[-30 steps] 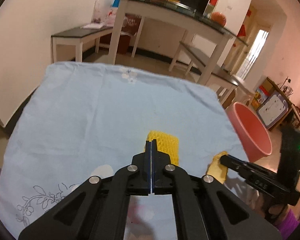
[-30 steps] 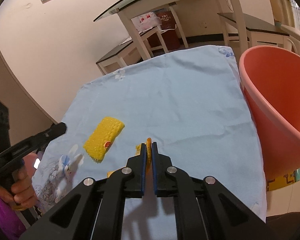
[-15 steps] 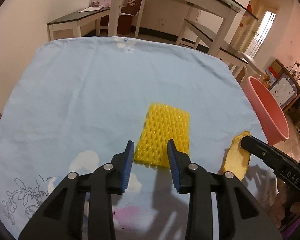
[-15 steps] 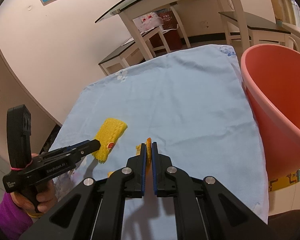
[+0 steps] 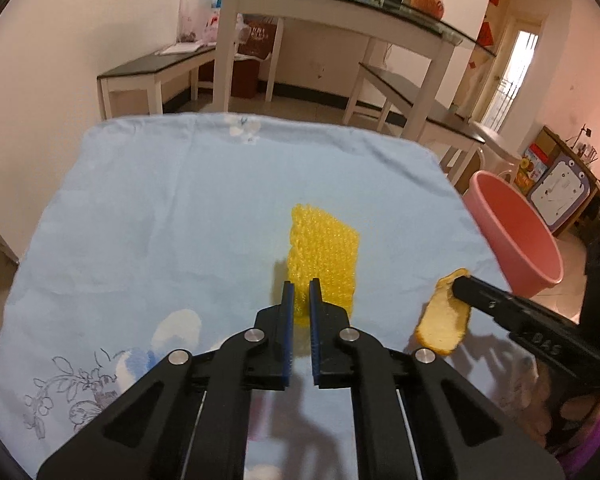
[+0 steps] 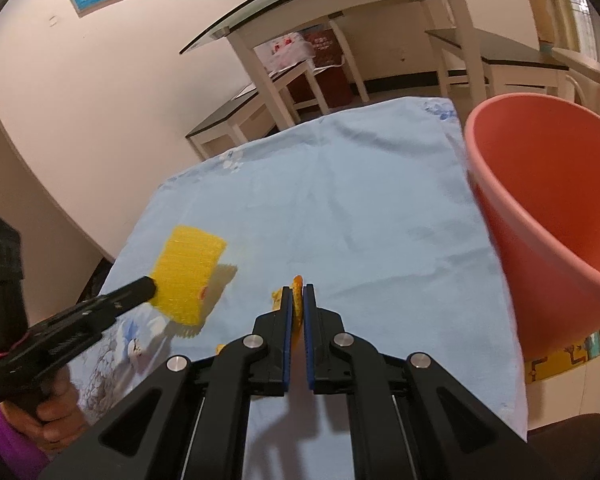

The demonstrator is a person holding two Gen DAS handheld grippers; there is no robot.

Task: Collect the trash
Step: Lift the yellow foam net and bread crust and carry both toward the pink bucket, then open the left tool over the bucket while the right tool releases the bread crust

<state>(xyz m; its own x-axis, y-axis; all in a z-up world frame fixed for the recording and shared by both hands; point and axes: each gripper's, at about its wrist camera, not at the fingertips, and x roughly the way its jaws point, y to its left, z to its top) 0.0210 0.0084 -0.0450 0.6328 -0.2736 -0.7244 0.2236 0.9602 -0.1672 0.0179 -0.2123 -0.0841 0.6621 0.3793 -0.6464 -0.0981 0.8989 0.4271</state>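
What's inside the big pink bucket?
Only bare pink wall shows inside the pink bucket; no trash is visible there. Its bottom is out of sight, cut off in the right wrist view and hidden by its own rim in the left wrist view, so something could lie there.

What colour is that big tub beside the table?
The tub is salmon pink, plain inside; the right wrist view shows it best.

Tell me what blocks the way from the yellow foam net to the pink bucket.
Nothing visible on the cloth blocks it. The left gripper has just closed on the yellow foam net; the pink bucket stands open past the cloth's right edge.
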